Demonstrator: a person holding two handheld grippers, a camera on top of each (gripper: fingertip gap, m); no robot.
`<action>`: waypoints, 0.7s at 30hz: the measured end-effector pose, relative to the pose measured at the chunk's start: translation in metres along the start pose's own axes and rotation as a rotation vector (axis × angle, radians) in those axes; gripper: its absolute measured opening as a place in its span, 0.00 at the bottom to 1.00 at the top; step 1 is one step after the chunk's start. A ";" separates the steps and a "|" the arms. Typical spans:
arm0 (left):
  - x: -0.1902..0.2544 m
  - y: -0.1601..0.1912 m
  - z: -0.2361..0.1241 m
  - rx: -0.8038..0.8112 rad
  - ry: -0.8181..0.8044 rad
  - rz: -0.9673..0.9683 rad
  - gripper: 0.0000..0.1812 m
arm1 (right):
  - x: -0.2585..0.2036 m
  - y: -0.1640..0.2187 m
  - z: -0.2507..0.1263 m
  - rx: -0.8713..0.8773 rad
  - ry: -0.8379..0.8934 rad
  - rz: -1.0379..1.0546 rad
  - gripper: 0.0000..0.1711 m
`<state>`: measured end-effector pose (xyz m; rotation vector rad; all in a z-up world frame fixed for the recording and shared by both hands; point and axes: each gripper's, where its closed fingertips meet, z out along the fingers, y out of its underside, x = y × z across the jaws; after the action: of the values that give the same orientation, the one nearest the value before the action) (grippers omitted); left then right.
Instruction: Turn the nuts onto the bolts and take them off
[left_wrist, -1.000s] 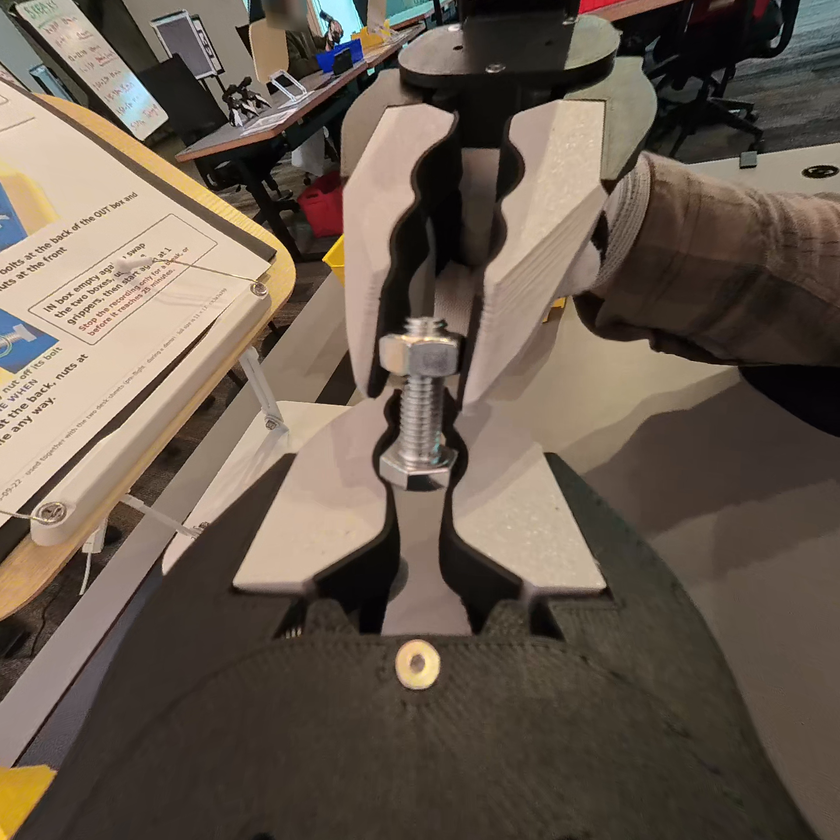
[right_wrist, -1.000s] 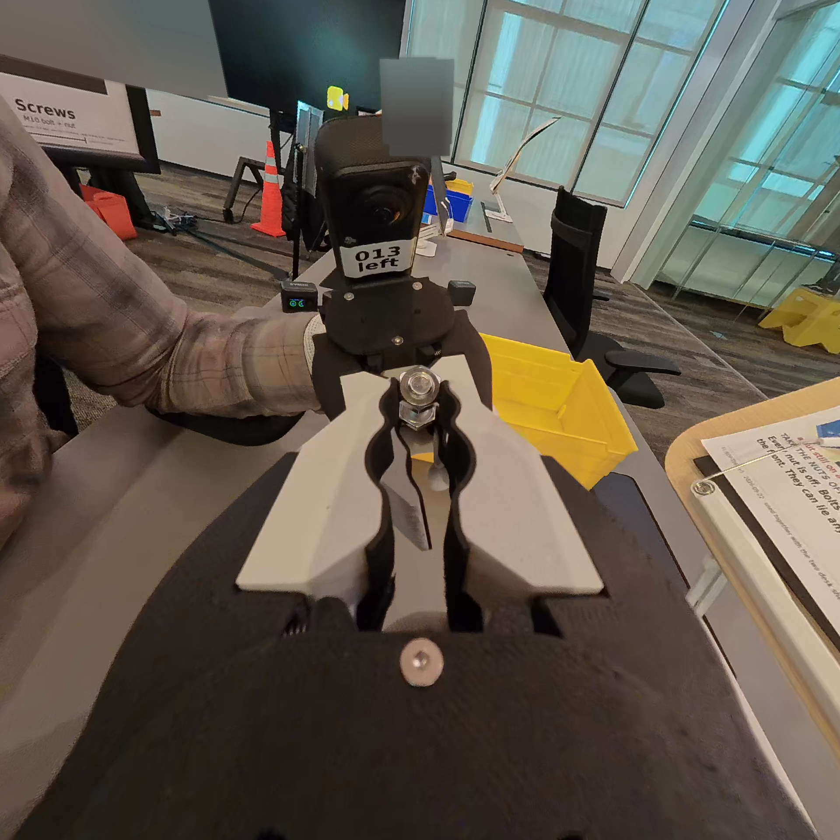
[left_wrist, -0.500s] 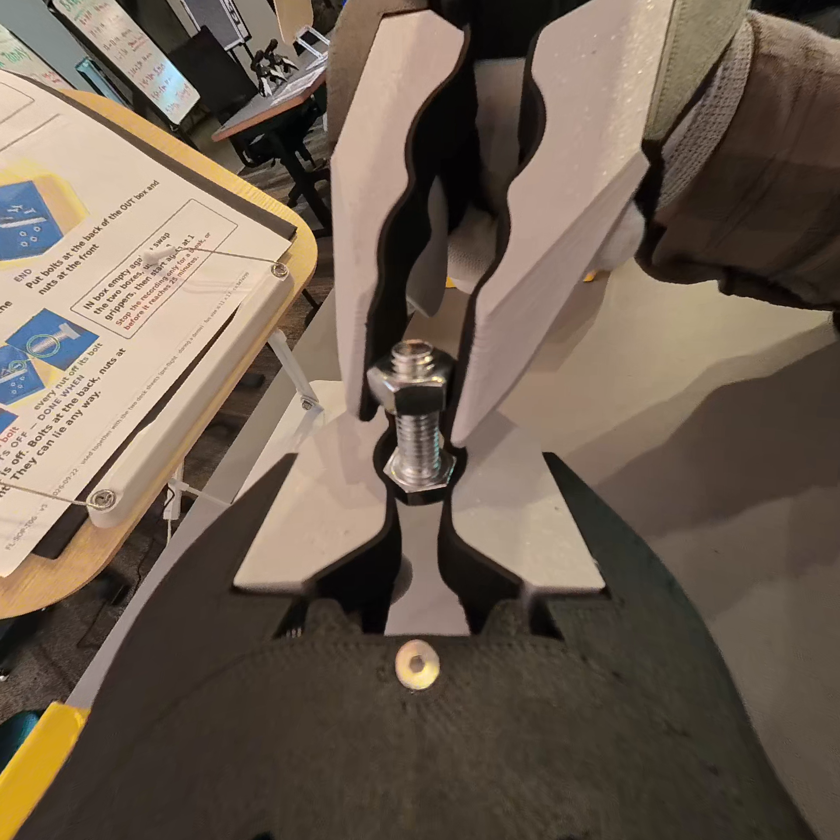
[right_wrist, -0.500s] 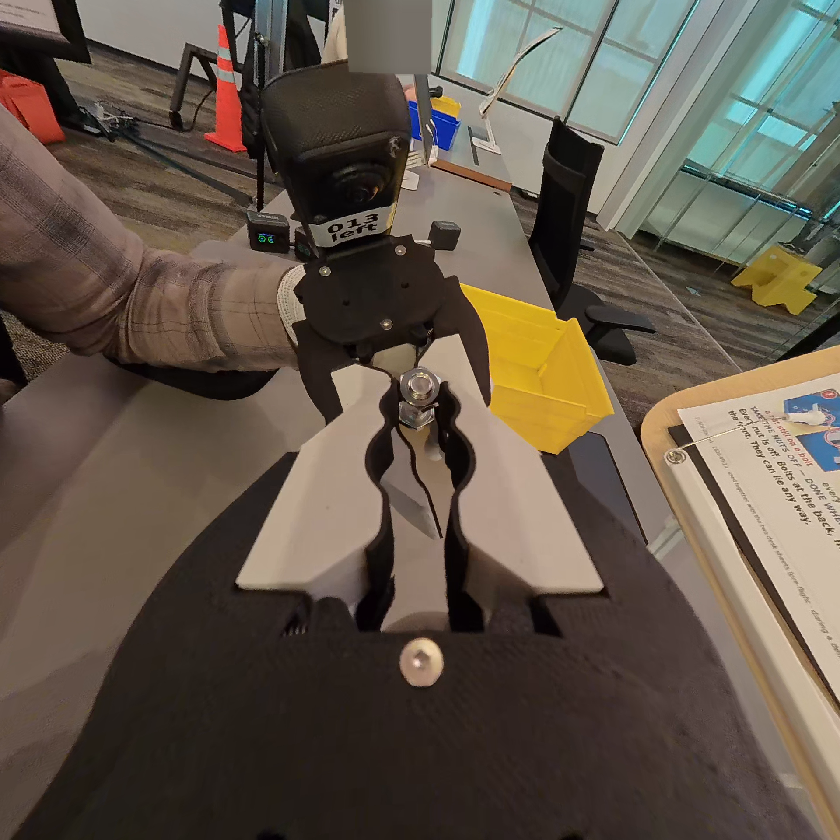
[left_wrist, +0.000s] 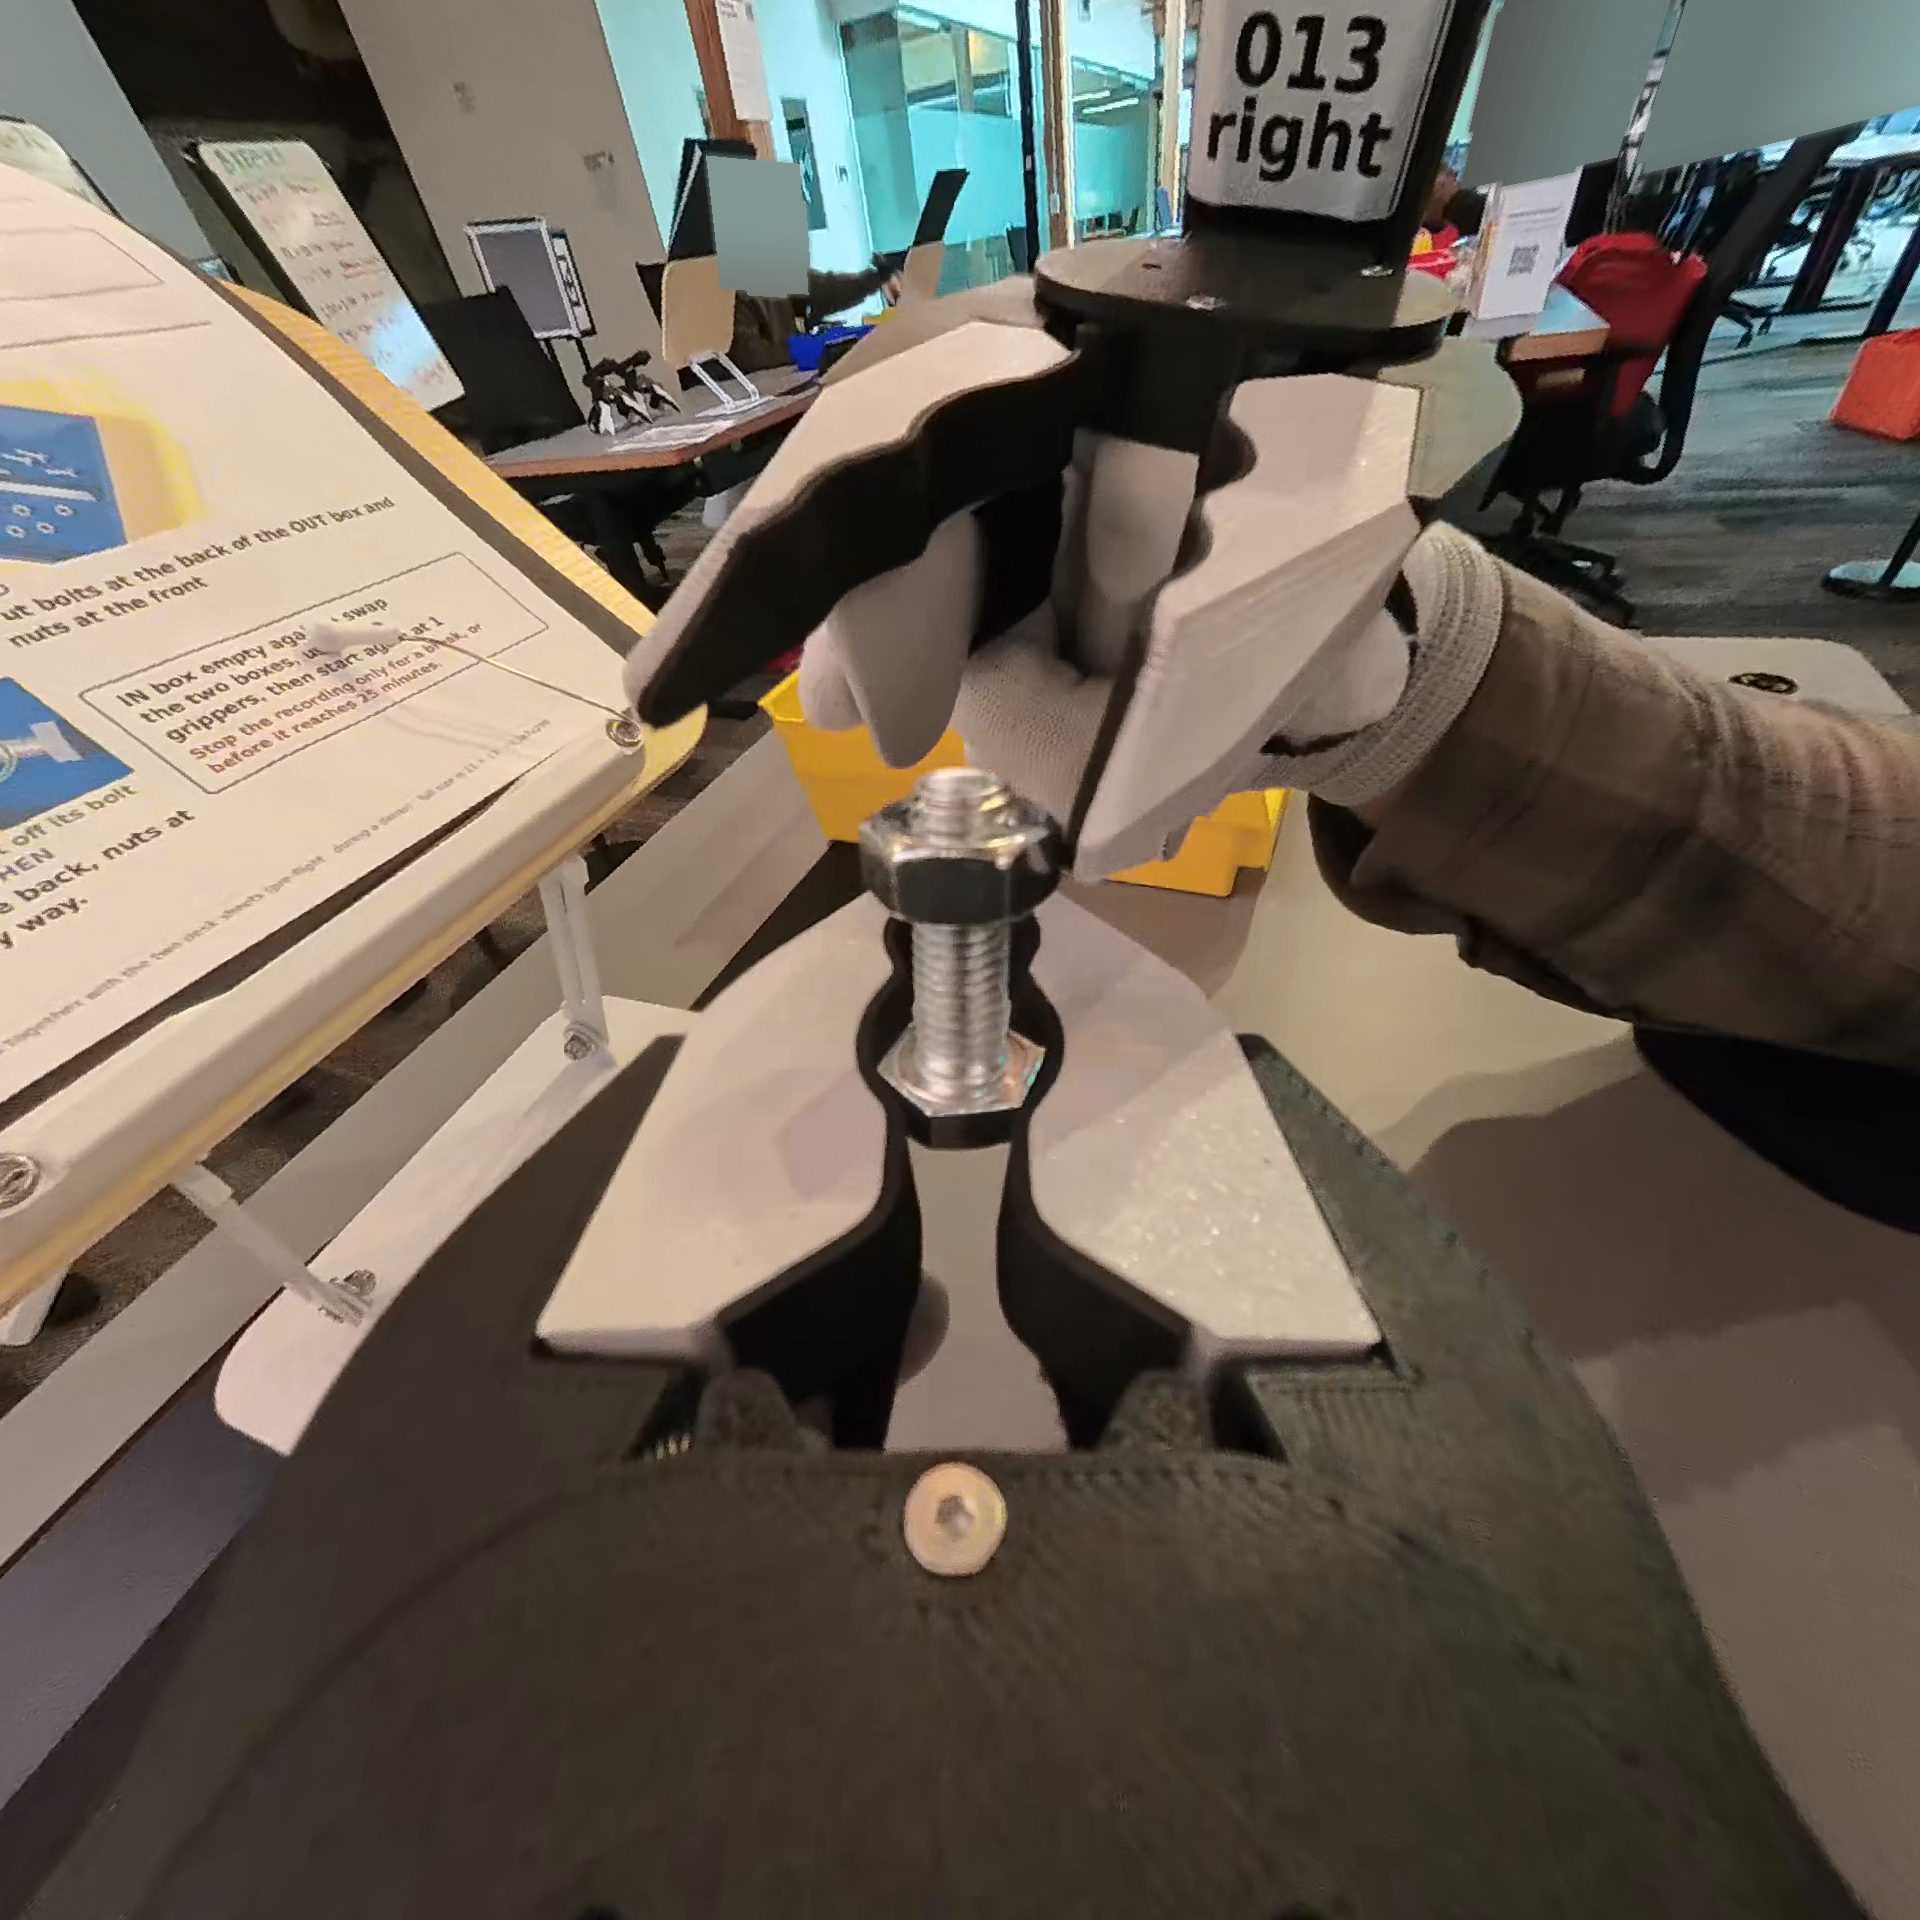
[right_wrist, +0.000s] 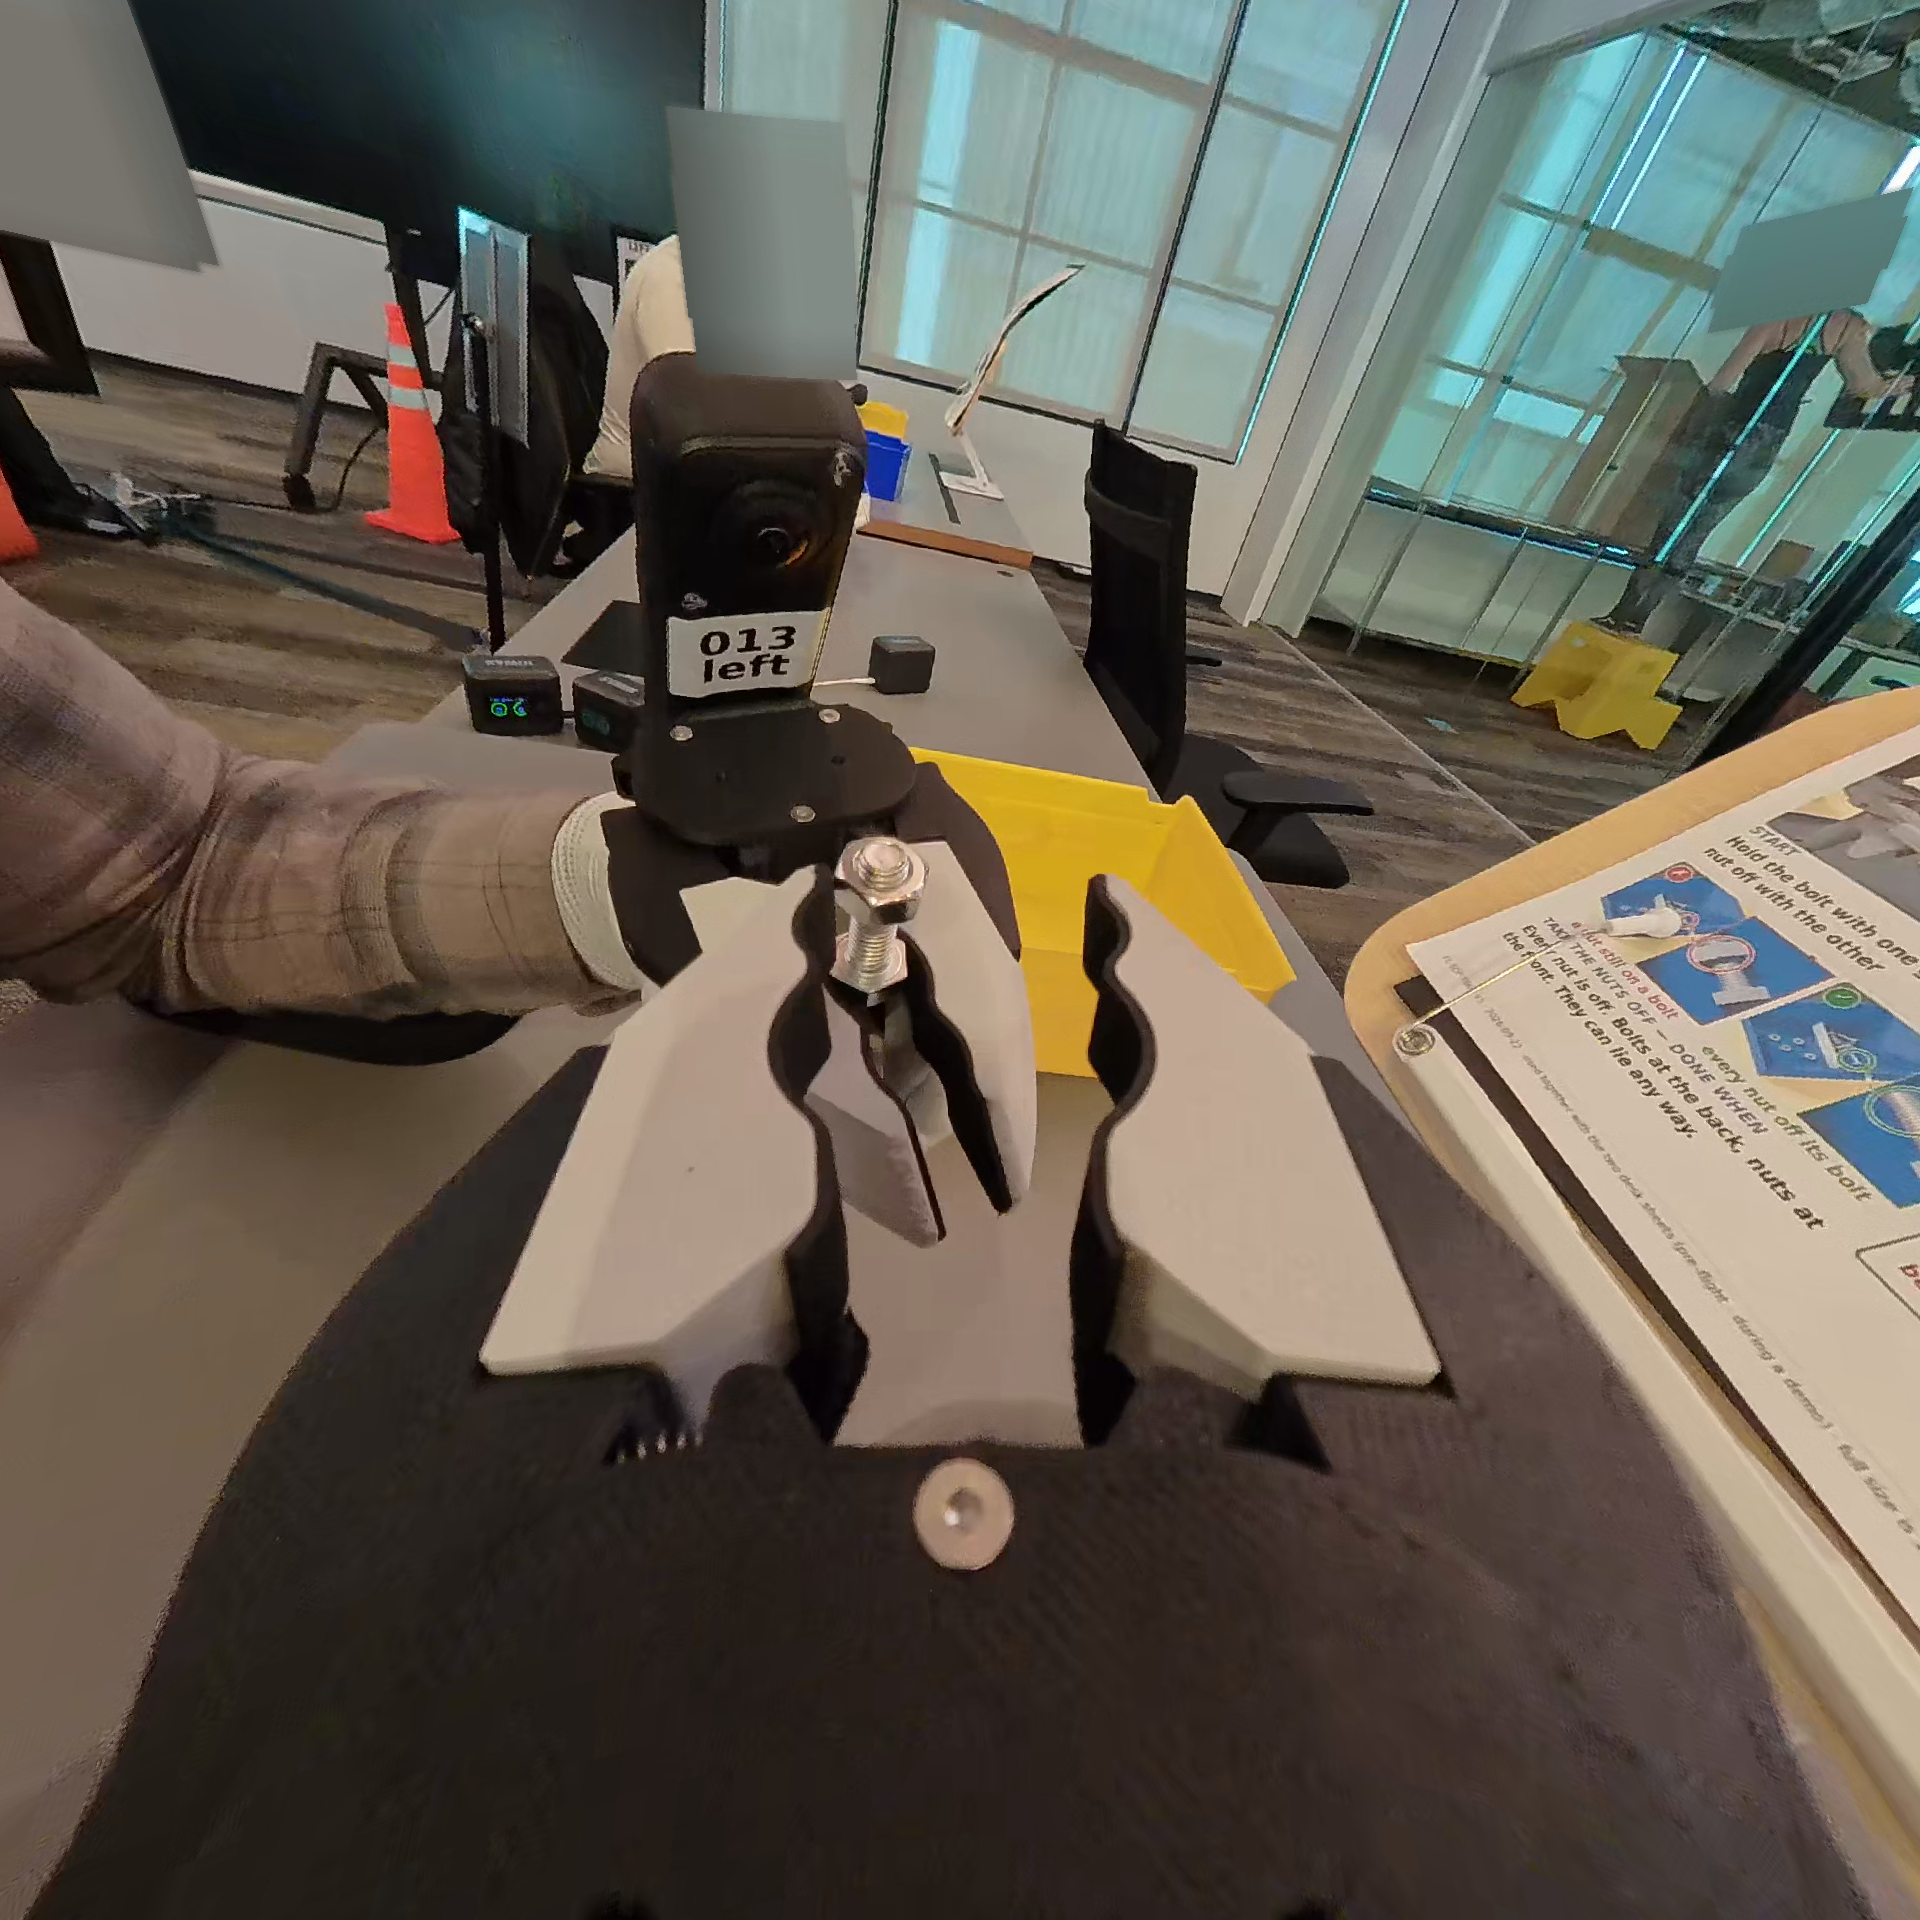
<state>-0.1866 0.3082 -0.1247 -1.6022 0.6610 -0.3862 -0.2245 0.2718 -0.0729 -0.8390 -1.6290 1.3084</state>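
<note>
- Left gripper (left_wrist: 958, 997), black printed body with pale grey fingers: I have it clamped on the hexagonal head of a bright zinc-plated steel bolt (left_wrist: 958, 1013), the head seated in the notch between my fingertips and the threaded shank standing upright at 12 o'clock from them.
- Silver hexagonal steel nut (left_wrist: 958, 864): threaded onto the top of the bolt's shank, with a short stub of thread showing above it — bare thread shows between nut and bolt head.
- Right gripper (right_wrist: 956, 1023), same black-and-grey build: I have its fingers spread wide, grasping nothing. In the left wrist view it hangs above the nut, one fingertip (left_wrist: 1117, 831) just beside the nut at 3 o'clock, the other well clear at 10 o'clock. Whether the near tip touches the nut I cannot tell.
- Right hand (left_wrist: 1143, 675), in a white knitted glove with a plaid sleeve: wrapped round the right gripper's handle, behind its fingers.
- Yellow plastic bin (right_wrist: 1132, 904), open-topped: on the grey tabletop (right_wrist: 260, 1195), behind both grippers, at 1 o'clock from the bolt in the right wrist view.
- Printed instruction sheet (left_wrist: 260, 644) on a tilted wooden-edged board — at 9 o'clock in the left wrist view, at 3 o'clock in the right.
</note>
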 end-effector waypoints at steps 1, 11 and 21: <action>0.000 -0.001 0.000 0.005 -0.002 -0.002 0.07 | 0.000 0.000 0.000 0.003 0.001 0.001 0.27; 0.005 -0.018 -0.008 0.094 0.031 -0.001 0.07 | 0.042 0.019 -0.025 -0.066 0.157 0.072 0.21; 0.009 -0.009 0.000 0.056 0.038 0.007 0.07 | -0.003 -0.004 -0.001 0.017 -0.012 0.011 0.35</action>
<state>-0.1777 0.3024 -0.1169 -1.5422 0.6795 -0.4275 -0.2229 0.2689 -0.0696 -0.8328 -1.6223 1.3356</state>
